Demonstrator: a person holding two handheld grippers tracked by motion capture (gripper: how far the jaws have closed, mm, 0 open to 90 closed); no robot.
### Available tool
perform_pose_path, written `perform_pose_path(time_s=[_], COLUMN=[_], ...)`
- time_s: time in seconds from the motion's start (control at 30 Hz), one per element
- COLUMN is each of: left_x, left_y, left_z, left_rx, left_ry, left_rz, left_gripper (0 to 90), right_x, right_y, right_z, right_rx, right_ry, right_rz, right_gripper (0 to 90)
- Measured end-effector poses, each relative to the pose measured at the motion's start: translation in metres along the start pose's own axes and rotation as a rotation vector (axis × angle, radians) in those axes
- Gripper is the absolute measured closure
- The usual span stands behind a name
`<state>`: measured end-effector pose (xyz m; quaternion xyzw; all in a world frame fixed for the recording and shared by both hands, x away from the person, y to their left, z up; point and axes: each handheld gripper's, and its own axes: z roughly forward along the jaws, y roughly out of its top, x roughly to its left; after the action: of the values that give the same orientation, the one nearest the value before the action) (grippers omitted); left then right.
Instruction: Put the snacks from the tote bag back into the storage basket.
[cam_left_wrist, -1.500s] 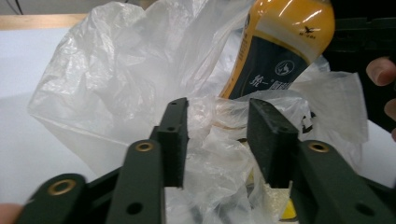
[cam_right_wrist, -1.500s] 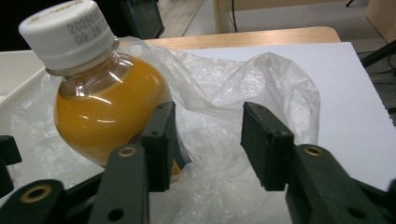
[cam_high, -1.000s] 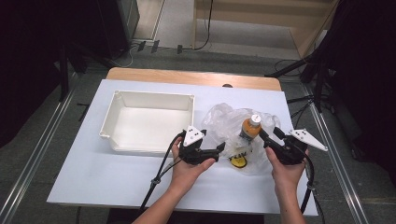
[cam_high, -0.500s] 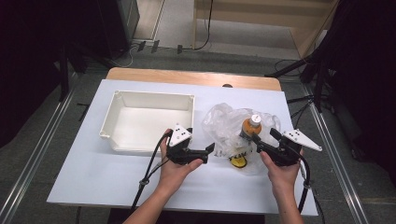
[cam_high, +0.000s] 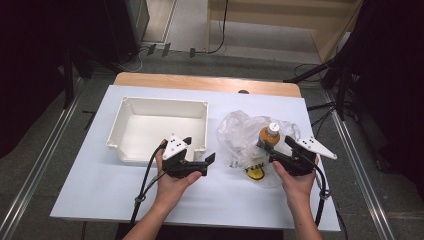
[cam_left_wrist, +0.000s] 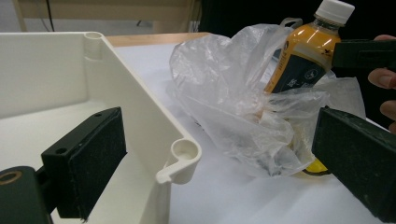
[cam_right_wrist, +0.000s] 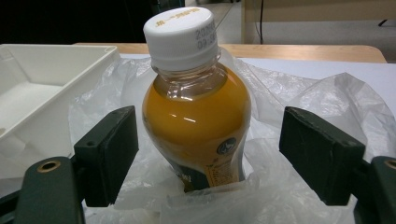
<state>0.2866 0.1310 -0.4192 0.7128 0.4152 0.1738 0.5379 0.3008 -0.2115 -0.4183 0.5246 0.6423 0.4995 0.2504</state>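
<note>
The bottle (cam_right_wrist: 194, 112) stands upright in the bag (cam_high: 240, 135) toward the table's (cam_high: 100, 185) right edge, between the right gripper's (cam_high: 267, 150) just-opened, untouching jaws, while the left gripper (cam_high: 212, 161), jaws apart, straddles the tray's (cam_high: 131, 107) near-right corner.

Your left gripper (cam_left_wrist: 219, 154) has its two black jaws standing wide apart, with nothing between the pads; they have just been opening. The left jaw hangs inside the white plastic tray (cam_left_wrist: 140, 107), beside its wall; the right jaw sits low at the right edge of the view, over the white tabletop (cam_left_wrist: 233, 196). The tray's rounded corner lug lies between the jaws. Beyond it, a crumpled clear plastic bag (cam_left_wrist: 224, 93) rests on the tabletop. An orange drink bottle (cam_left_wrist: 303, 56) with a white cap leans tilted in the bag. Your other gripper's black jaw (cam_left_wrist: 364, 53) sits just beside the bottle's shoulder, with fingertips (cam_left_wrist: 385, 79) showing behind it.
</note>
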Motion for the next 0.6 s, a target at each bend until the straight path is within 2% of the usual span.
perform_pose_path(time_s=[0.2,0.37,0.6], left_x=[0.005,0.012,0.023], left_y=[-0.001,-0.002,-0.005], left_z=[-0.007,-0.014,-0.028], left_rx=[0.0,-0.006,-0.003], left_ry=[0.009,0.02,0.037], left_rz=[0.011,-0.003,0.002], left_gripper=[3.4,3.4,3.4], right_x=[0.003,0.005,0.008], right_y=[0.0,-0.002,-0.004], right_z=[0.002,0.007,0.013], right_rx=[-0.004,0.007,0.006], right_ry=[-0.002,-0.006,-0.028], right_rz=[-0.011,-0.014,-0.032], right_gripper=[20.5,22.5,26.3])
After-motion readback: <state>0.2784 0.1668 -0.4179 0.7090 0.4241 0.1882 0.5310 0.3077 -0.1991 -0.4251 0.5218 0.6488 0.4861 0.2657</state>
